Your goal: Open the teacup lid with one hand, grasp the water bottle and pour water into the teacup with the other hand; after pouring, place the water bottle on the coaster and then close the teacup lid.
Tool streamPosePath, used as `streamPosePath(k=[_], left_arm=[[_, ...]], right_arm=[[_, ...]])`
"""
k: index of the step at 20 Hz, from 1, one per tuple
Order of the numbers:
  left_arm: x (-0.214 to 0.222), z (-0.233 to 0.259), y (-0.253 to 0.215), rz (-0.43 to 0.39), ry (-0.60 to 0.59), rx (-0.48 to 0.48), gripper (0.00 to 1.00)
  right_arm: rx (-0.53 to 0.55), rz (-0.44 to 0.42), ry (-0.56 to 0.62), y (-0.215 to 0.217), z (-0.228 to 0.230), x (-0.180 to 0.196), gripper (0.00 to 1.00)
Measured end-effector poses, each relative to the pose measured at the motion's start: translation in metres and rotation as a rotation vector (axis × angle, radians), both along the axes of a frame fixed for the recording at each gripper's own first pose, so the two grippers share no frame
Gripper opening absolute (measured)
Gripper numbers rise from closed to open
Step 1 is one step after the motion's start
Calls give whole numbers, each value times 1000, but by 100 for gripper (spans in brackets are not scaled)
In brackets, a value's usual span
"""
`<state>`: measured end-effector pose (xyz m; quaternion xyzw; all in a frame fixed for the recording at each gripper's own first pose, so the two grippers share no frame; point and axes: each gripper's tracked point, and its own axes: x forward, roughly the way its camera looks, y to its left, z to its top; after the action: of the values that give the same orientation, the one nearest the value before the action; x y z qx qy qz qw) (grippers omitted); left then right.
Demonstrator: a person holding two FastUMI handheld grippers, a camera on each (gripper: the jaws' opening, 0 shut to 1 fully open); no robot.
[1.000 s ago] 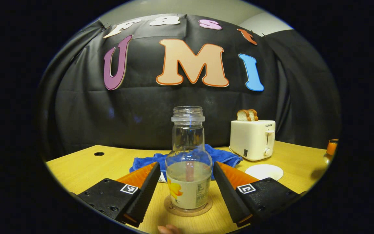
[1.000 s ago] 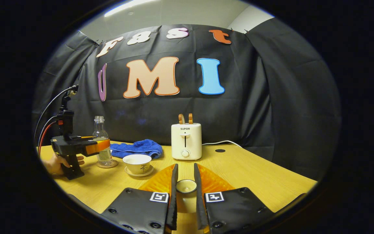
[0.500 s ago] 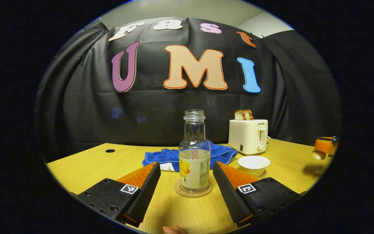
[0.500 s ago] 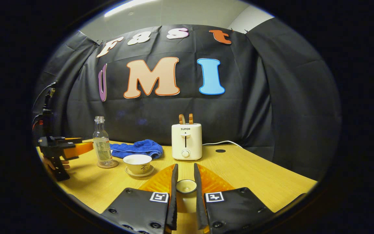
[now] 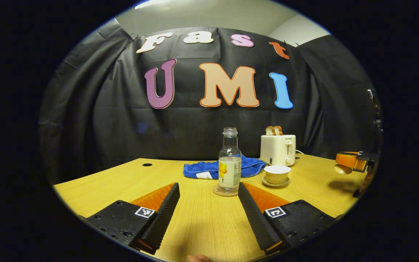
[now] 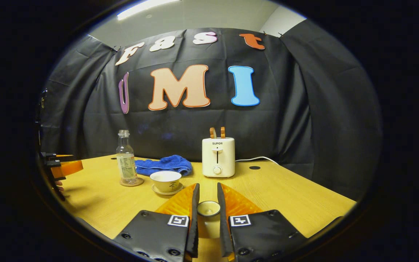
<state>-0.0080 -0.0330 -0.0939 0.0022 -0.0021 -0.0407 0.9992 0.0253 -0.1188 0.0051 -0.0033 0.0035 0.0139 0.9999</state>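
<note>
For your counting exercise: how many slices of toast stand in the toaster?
2: both slices stand side by side in the toaster, at the table's back by the black wall. None looks hidden.

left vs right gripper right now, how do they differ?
The left gripper is open with nothing between its fingers; the right gripper is shut on the teacup lid. The left points toward the water bottle on its coaster; the right toward the toaster. Both hover above the table.

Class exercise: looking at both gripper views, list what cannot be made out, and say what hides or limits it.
- White ceramic teacup: water level inside, hidden by its wall, right gripper view.
- Small round white lid: body hidden between the right gripper fingers.
- Clear glass water bottle: label print too small, left gripper view.
</note>
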Motion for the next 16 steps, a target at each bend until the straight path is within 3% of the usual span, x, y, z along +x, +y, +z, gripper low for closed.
streamPosePath(k=[5, 10, 16], left_arm=[[-1, 0, 0, -7, 1, 1, 94], [0, 1, 0, -6, 0, 1, 94], [-1, 0, 3, 2, 0, 0, 94]], right_arm=[[15, 54, 6, 27, -2, 19, 27], [11, 134, 6, 86, -6, 65, 27], [9, 147, 14, 129, -11, 128, 27]])
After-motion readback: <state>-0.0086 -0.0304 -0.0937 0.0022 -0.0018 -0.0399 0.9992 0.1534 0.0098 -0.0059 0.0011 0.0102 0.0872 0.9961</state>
